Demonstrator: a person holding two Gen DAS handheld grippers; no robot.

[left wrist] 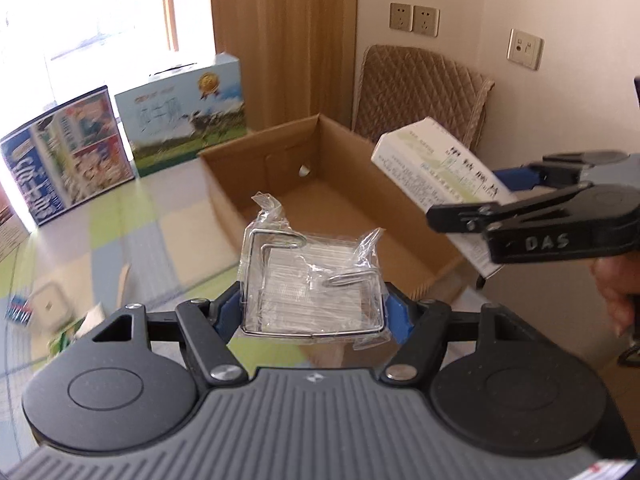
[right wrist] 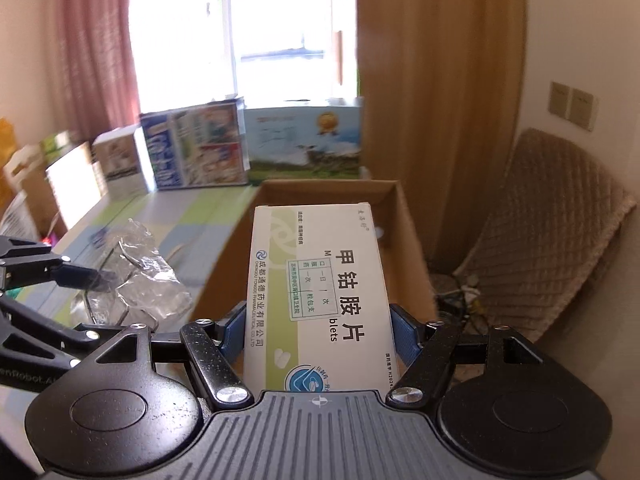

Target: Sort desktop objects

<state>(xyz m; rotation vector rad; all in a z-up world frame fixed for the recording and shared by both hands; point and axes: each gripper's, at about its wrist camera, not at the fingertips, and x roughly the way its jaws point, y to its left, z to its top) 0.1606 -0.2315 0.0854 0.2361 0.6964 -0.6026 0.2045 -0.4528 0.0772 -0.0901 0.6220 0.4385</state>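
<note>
On your left, a few small items (left wrist: 48, 312) are still scattered on the checked table (left wrist: 120, 216), blurred, so sorting isn't finished. Your left gripper (left wrist: 314, 308) is clamped on the plastic-wrapped wire rack (left wrist: 312, 284), held just short of the open cardboard box (left wrist: 320, 184), whose floor looks bare. To the right, your right gripper (right wrist: 318, 332) squeezes the medicine carton (right wrist: 320, 300), poised over that box; both await dropping in.
</note>
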